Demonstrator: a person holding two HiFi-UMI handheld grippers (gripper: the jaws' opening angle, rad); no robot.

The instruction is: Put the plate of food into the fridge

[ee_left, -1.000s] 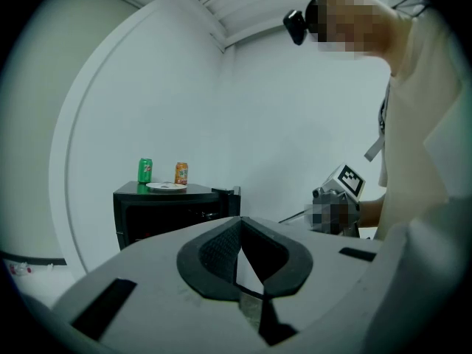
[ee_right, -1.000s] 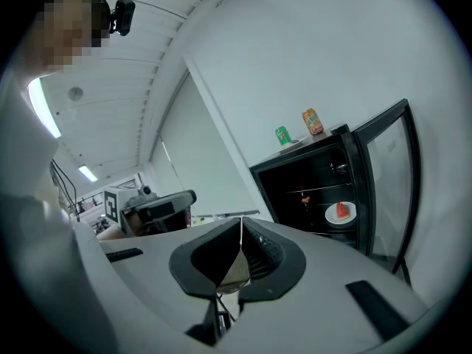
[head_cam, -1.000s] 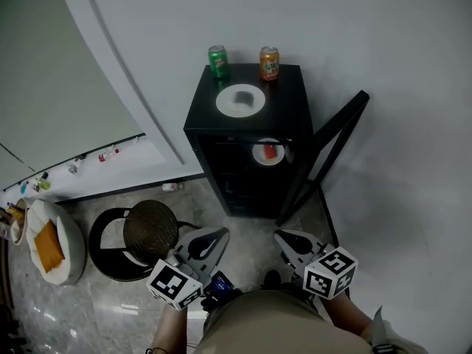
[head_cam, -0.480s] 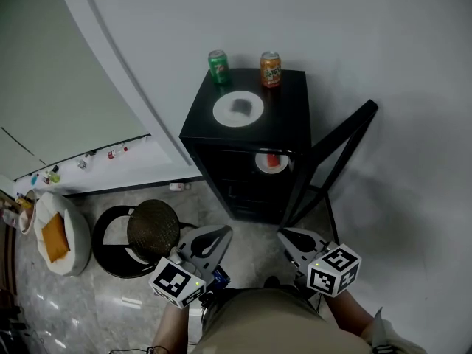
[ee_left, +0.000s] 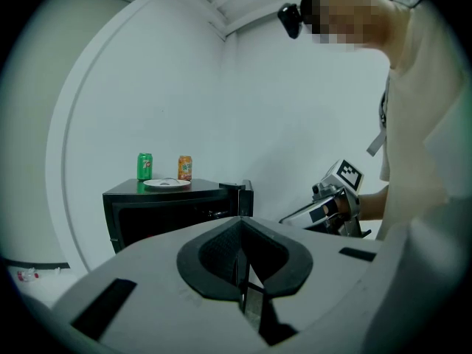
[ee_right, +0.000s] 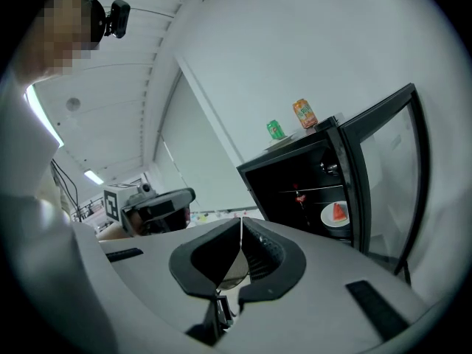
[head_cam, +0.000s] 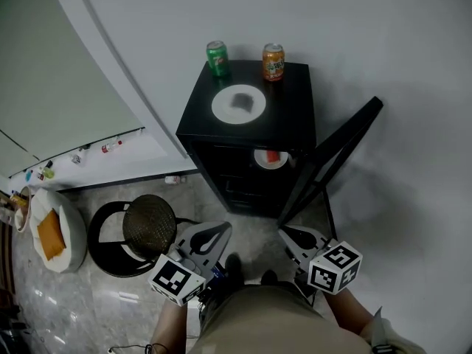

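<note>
The black mini fridge (head_cam: 247,135) stands against the white wall with its glass door (head_cam: 332,157) swung open to the right. A white plate with red food (head_cam: 271,158) sits on a shelf inside, also seen in the right gripper view as the plate (ee_right: 335,214). A second white plate (head_cam: 238,103) lies on the fridge top. My left gripper (head_cam: 218,230) and right gripper (head_cam: 290,234) hang low in front of my body, well short of the fridge. Both are shut and empty. In the left gripper view the fridge (ee_left: 177,205) stands ahead.
A green can (head_cam: 217,57) and an orange can (head_cam: 273,61) stand at the back of the fridge top. A woven round stool (head_cam: 150,227) on a black ring sits on the floor to the left, with a white cushion (head_cam: 50,238) beyond it. Small items line the wall base.
The head view has shifted a little, and the fridge sits slightly higher and more to the left. Both grippers stay low and shut, and a foot now shows between them.
</note>
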